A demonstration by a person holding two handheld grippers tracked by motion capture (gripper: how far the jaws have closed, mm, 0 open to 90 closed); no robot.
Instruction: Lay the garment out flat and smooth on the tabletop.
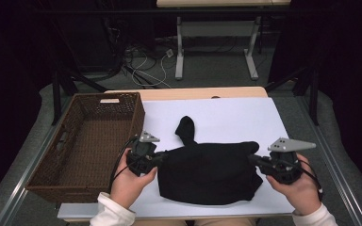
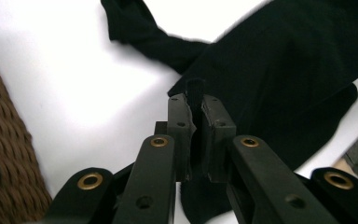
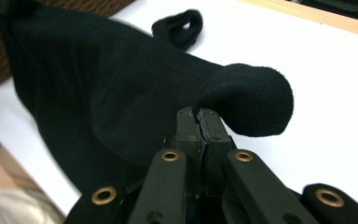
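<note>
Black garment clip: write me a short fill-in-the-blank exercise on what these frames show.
1. Both grippers, the left gripper and the right gripper, are shut on the ____ garment.
2. The wicker basket stands on the person's ____ side.
3. The garment lies on a ____ sheet.

Missing words: black; left; white

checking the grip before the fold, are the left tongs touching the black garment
Touching: in the left gripper view the left tongs are shut on a pinch of the black garment.

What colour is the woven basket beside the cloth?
Dark brown woven wicker basket; the high view shows it best.
</note>
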